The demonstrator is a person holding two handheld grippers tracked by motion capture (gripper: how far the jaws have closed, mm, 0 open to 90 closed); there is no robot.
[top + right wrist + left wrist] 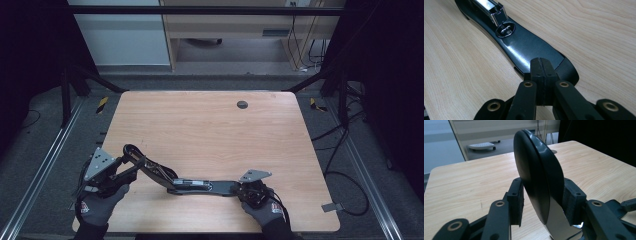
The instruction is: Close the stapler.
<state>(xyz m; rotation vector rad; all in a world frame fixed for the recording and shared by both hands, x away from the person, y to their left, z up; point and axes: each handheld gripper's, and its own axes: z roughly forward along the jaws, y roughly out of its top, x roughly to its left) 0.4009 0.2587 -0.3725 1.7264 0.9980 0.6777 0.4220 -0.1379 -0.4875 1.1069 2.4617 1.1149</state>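
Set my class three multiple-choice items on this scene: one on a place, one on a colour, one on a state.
1. Where on the table does the stapler lie?
A) by the far edge
B) by the person's edge
C) at the middle

2. What colour is the stapler's handle?
A) red
B) yellow
C) black

3. How do the jaws of the right gripper stand?
A) shut together
B) wide open
C) shut on a cup

Answers:
1 B: the high view shows it close to the person's edge.
2 C: the left gripper view shows it plainly black.
3 A: the right gripper view shows no gap between them.
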